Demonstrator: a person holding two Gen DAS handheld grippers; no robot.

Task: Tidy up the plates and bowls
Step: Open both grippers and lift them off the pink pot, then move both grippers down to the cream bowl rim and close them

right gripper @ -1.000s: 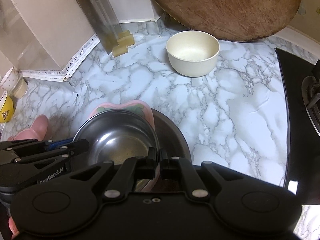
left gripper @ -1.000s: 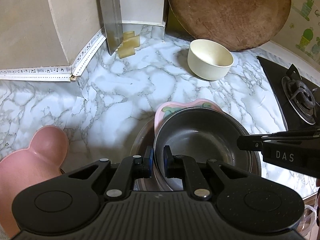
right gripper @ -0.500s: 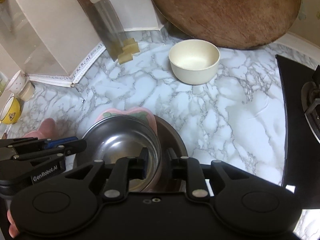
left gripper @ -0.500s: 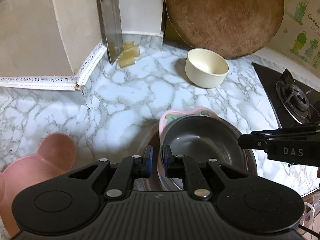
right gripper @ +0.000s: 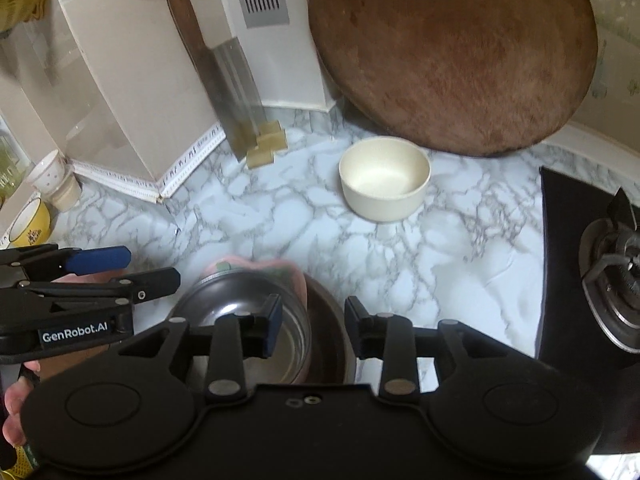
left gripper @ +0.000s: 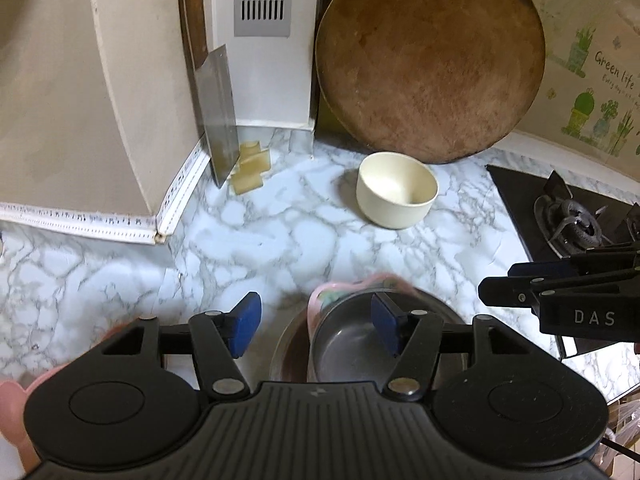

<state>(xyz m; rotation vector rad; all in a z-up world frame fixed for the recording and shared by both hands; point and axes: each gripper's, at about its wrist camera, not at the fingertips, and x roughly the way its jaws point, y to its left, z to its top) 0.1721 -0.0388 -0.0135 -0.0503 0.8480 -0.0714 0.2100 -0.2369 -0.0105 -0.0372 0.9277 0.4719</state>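
Note:
A steel bowl (left gripper: pixel 348 344) (right gripper: pixel 240 300) rests on a pink plate (left gripper: pixel 320 300) (right gripper: pixel 296 280), and both sit inside a wider dark metal dish (left gripper: pixel 288 352) (right gripper: pixel 324 328) on the marble counter. My left gripper (left gripper: pixel 316 320) hovers over the stack's left rim. Its jaws are opening, and the rim lies between the blue pads (left gripper: pixel 248 320) without touching them. My right gripper (right gripper: pixel 313 320) is over the stack's right rim, also opening, with its pads clear of the rim. A cream bowl (left gripper: pixel 396 190) (right gripper: pixel 384 178) stands alone further back. A pink bear-shaped plate (left gripper: pixel 12 400) lies at the near left.
A round wooden board (left gripper: pixel 428 60) leans on the back wall, with a cleaver (left gripper: pixel 218 112) and pale blocks (left gripper: pixel 250 172) to its left. A gas stove (left gripper: pixel 572 224) is at the right. A yellow cup (right gripper: pixel 30 224) and a white cup (right gripper: pixel 48 172) sit at the far left.
Both grippers were shut on the stack's rims and have now let go and spread their jaws. Both have risen, so the stack looks smaller and lower in each view.

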